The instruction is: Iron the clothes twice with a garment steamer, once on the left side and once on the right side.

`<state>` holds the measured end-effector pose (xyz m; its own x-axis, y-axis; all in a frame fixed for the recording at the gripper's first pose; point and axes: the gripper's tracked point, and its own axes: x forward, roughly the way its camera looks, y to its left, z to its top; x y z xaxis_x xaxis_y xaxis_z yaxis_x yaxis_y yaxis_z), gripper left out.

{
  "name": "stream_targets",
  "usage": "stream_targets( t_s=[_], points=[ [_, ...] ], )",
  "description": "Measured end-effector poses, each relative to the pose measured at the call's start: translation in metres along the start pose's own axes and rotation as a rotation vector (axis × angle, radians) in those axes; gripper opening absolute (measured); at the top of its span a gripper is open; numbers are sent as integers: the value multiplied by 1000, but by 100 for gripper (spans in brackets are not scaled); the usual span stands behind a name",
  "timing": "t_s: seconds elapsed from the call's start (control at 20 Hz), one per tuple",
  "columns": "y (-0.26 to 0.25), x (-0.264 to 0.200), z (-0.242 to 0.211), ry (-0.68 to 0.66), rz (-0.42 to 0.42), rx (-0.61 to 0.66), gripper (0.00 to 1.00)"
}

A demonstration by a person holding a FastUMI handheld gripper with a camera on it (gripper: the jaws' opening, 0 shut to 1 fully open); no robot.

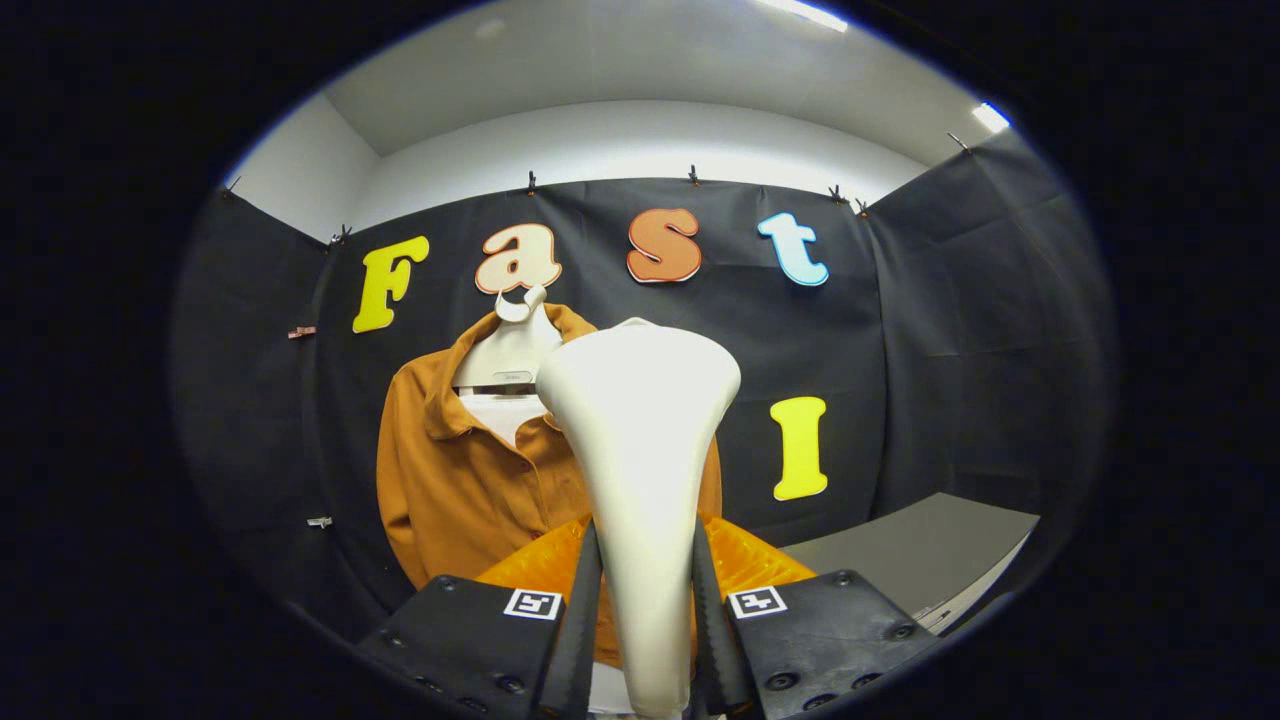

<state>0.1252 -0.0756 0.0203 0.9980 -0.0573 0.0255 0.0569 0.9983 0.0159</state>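
Steamer stood upright between my gripper's two fingers, and both fingers pressed against its narrow neck, one at each side, so the tool was clamped on it. From the fingers the white body rose toward 12 o'clock and flared into a broad rounded head. I saw that head overlapping the shirt, at the shirt's 3 o'clock side, but I could not tell whether the two touched or stood apart.

In the gripper view the brown collared shirt hung on a white hanger against the black booth wall, beyond the fingers at about 11 o'clock from them. Its collar lay open, with a pale inner garment showing at the neck, and a row of buttons ran down the placket. One sleeve hung straight down at the shirt's 9 o'clock edge.

Just behind the fingers, an orange ribbed part spread out at both sides of the steamer's neck. At 3 o'clock from the fingers I saw a grey table standing near the wall.
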Motion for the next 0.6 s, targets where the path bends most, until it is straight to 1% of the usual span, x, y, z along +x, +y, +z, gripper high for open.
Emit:
stream_targets(
  t_s=[0.3, 0.6],
  points=[
    [-15, -10, 4, -10, 17, -14, 46],
    [-25, -14, 4, -9, 44, 5, 46]
  ],
)
